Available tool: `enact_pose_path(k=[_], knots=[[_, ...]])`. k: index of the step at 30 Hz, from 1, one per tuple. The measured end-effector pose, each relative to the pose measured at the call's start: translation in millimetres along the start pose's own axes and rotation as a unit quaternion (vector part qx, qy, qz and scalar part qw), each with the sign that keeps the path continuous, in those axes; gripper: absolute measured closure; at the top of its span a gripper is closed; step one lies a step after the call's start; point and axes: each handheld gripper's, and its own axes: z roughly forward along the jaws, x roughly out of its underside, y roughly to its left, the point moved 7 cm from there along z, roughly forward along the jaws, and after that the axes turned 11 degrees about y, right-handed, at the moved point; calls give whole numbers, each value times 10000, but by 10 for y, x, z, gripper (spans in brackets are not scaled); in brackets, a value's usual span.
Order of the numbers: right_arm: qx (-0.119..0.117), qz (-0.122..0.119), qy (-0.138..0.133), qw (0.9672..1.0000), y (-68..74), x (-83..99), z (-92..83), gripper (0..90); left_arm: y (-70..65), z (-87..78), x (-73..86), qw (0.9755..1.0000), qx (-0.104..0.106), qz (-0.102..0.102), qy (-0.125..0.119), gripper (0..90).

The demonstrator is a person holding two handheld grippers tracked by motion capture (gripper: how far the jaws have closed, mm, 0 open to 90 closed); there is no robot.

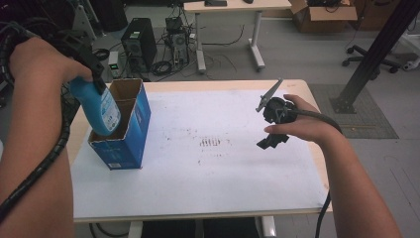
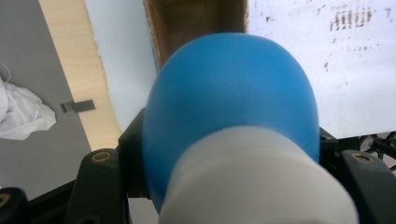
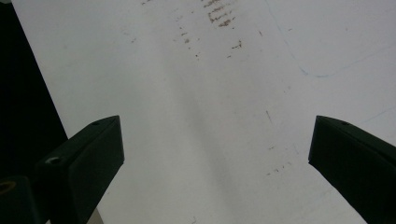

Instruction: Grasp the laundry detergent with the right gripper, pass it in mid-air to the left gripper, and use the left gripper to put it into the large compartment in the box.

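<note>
Even, soft light is seen from above; shadows are faint. The blue bottle (image 2: 231, 107) is blurred close up, and the right gripper view is dimmed.

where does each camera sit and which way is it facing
High view: above the person's side, looking forward and down on the table; both forearms, left gripper and right gripper show.
Left gripper view: rides the left gripper, looking down along the blue bottle into the open box; its jaws flank the bottle.
Right gripper view: rides the right gripper, facing the white mat; its jaws stand apart with nothing between.
Shared: the high and left gripper views both show bottle and box.
</note>
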Motion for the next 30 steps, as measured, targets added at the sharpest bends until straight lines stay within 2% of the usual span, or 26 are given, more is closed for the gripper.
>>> enact_pose_path(k=[9,19,23,24,30], knots=[[-14,-98,34,9999,34,-36,-2,35,33,275,-97,9999,-5,-36,95,382],[-58,-189,215,9996,40,-58,0,35,50,501,-181,9999,-20,-36,108,382],[-61,-202,205,9996,39,-79,1,35,52,577,-225,9999,-124,-48,43,383],[-68,-212,195,9996,39,-91,1,35,44,646,-247,9998,-182,-36,94,383],[-77,-219,179,9996,50,-111,9,36,35,805,-309,9999,-115,-18,127,383]])
